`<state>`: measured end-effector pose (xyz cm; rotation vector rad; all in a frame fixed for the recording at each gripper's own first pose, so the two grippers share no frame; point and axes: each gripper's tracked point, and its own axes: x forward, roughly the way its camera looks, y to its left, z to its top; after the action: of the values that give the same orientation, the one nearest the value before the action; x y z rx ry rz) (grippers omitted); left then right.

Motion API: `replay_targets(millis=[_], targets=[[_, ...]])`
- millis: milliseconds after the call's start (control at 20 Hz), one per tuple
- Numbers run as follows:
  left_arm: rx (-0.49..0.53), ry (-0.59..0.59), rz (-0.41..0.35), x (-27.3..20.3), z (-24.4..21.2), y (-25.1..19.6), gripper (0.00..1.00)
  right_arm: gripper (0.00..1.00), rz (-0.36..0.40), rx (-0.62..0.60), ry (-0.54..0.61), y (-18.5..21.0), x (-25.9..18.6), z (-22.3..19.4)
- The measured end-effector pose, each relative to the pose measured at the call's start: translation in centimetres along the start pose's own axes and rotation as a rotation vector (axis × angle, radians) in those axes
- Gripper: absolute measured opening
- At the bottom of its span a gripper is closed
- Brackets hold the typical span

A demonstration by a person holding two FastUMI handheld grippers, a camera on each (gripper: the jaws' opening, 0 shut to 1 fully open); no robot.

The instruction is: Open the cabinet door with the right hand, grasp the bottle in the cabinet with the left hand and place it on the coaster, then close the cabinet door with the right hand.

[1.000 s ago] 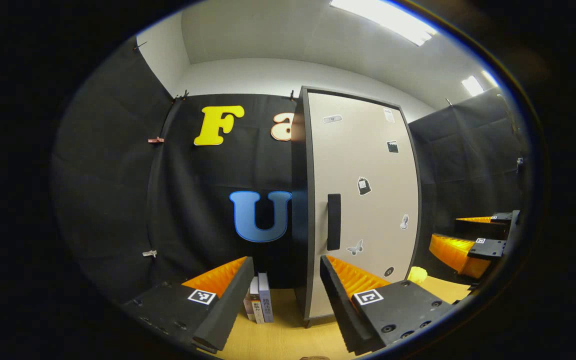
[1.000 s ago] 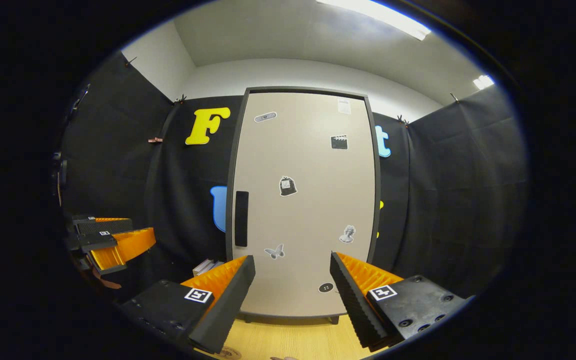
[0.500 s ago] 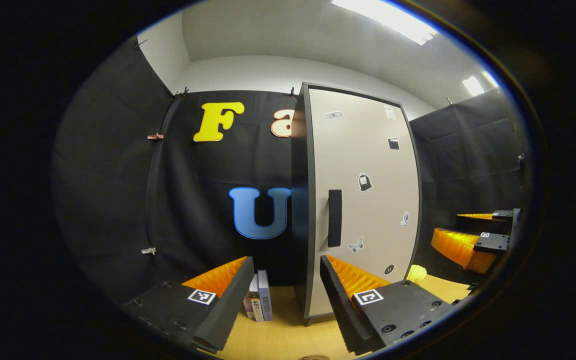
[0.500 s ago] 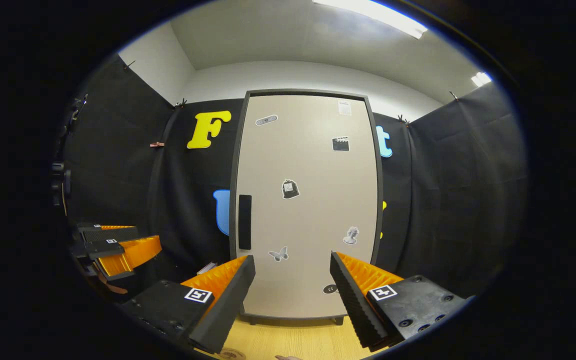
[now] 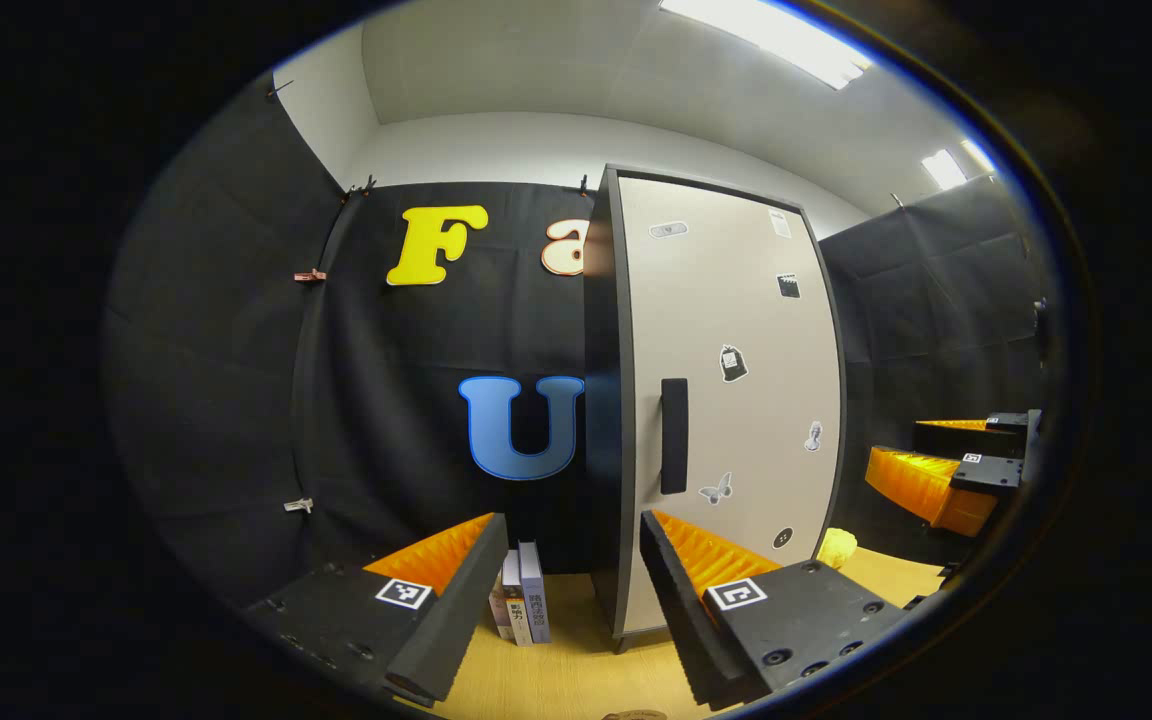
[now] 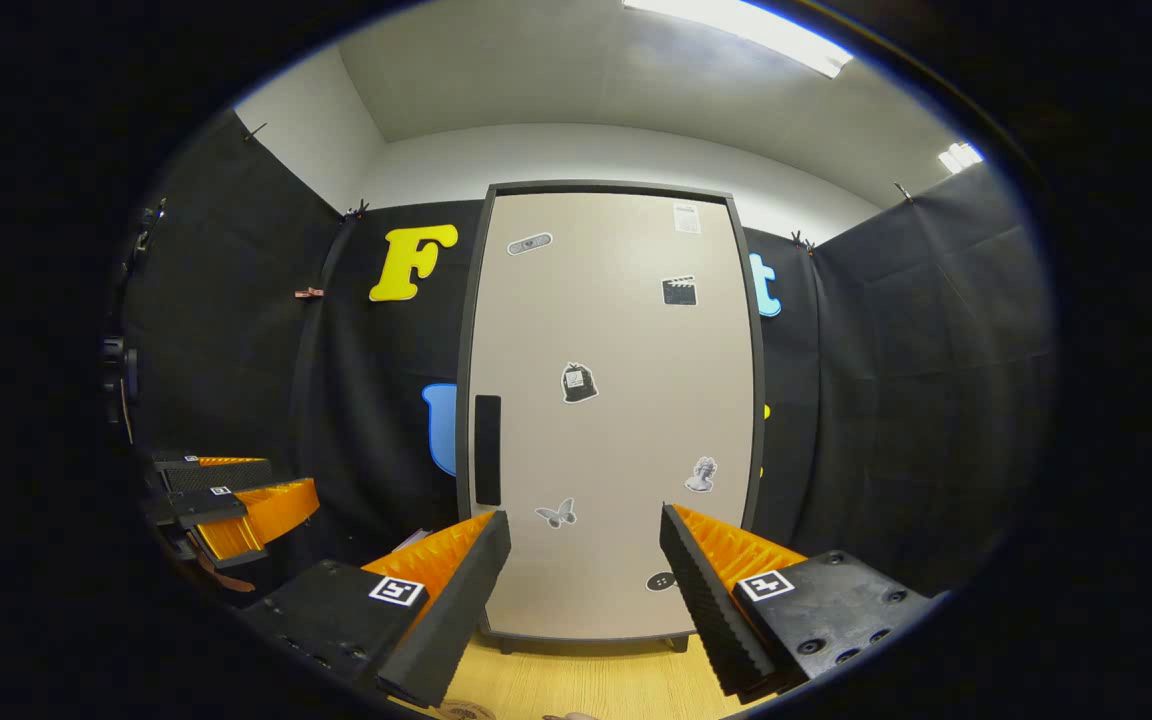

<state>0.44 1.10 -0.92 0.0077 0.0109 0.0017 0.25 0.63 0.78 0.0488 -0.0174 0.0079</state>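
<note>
The tall cabinet stands on the wooden table, its beige door (image 6: 616, 400) shut and dotted with stickers. A black vertical handle (image 6: 487, 449) sits on the door's left side, also seen as handle (image 5: 674, 449) in the left gripper view. My right gripper (image 6: 584, 560) is open, facing the door squarely, a little way off. My left gripper (image 5: 571, 570) is open, off to the cabinet's left, looking at its dark side panel (image 5: 600, 400). Each view shows the other gripper at its edge: right gripper (image 5: 946, 470), left gripper (image 6: 226, 495). The bottle is hidden inside the cabinet.
A few books (image 5: 521, 605) stand upright against the black cloth left of the cabinet. A small yellow object (image 5: 836, 548) lies on the table (image 5: 576, 680) at the cabinet's right. Black cloth walls close in on both sides.
Both grippers have shifted only slightly; the right gripper view has tilted a little, so the door sits lower in it. Both stay open and the door stays shut.
</note>
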Motion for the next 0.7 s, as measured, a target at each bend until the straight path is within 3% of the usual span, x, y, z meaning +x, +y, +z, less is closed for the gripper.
replay_targets(millis=[350, 700], targets=[[-0.009, 0.017, 0.002, 0.5, -0.7, 1.4, 0.85, 0.98, 0.061, 0.004, 0.004, 3.4, 2.3, 0.0], [-0.029, 0.040, 0.023, 1.2, -2.1, 4.1, 0.85, 0.97, 0.088, -0.019, -0.041, 7.3, 7.9, 0.7]])
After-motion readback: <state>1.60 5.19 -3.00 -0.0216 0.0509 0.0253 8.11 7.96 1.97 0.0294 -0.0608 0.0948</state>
